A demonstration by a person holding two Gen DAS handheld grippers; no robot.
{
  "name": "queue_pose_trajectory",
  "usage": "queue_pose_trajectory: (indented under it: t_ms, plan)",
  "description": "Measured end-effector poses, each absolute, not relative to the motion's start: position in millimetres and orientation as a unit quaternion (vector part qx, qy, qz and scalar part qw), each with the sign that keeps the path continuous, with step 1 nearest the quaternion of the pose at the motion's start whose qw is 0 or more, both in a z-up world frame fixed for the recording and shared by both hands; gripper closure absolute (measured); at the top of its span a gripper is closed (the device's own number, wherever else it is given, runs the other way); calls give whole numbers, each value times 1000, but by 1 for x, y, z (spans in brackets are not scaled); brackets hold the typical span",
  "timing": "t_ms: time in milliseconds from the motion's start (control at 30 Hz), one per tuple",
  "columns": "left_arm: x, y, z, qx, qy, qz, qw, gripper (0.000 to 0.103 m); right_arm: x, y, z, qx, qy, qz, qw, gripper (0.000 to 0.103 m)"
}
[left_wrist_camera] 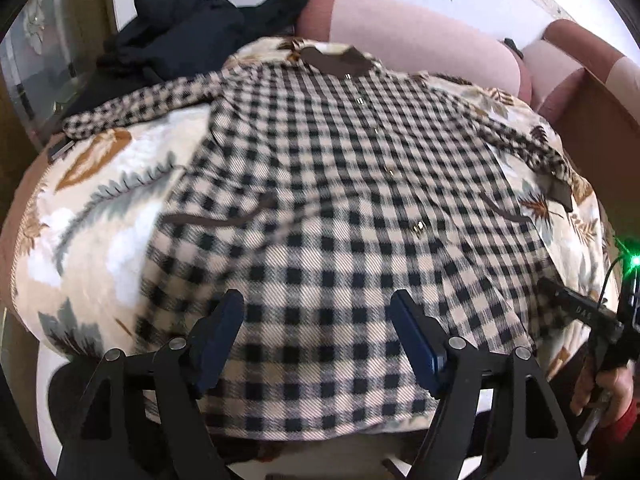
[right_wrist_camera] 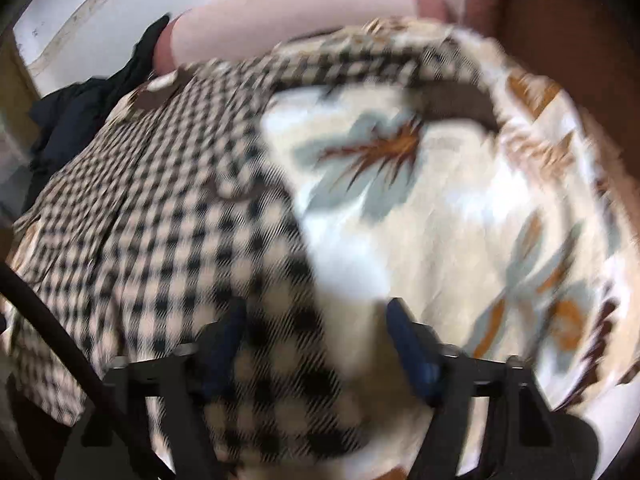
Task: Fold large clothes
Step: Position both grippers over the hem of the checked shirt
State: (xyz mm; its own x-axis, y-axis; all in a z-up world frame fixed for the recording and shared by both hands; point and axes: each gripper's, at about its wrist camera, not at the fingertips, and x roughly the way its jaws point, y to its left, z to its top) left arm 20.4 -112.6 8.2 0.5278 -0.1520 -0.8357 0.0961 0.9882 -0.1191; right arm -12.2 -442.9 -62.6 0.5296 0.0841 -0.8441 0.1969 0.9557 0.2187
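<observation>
The left wrist view looks forward over the left claw (left_wrist_camera: pixel 318 334) from the near hem of the checked coat (left_wrist_camera: pixel 340 184), taking in its whole front toward the collar at 12 o'clock. The right wrist view, blurred, sits closer, over the coat's (right_wrist_camera: pixel 160 208) right edge. Both share the coat, leaf-print blanket (left_wrist_camera: pixel 100 208) and dark clothes (left_wrist_camera: pixel 180 36).

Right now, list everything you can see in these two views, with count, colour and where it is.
checked shirt: one, black and cream with brown collar, spread flat on the blanket
blanket: one, cream with grey and orange leaf print, under the shirt
dark clothes: a heap, navy-black, behind the shirt's far-left sleeve
cushions: pink and brownish-red, along the back
left gripper: one, black with blue pads, open above the shirt's hem
right gripper: one, same colours, open over the shirt's right edge, blurred
</observation>
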Motion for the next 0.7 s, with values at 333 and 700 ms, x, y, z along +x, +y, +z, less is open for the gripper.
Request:
queue_pose_trajectory:
  t_ms: [333, 700]
  plan:
    - [20, -105, 2, -40, 500, -70, 862, 29, -51, -440, -41, 115, 488, -24, 865, 93]
    - [16, -117, -1, -20, 497, -61, 866, 29, -37, -440, -14, 142, 440, -25, 886, 89]
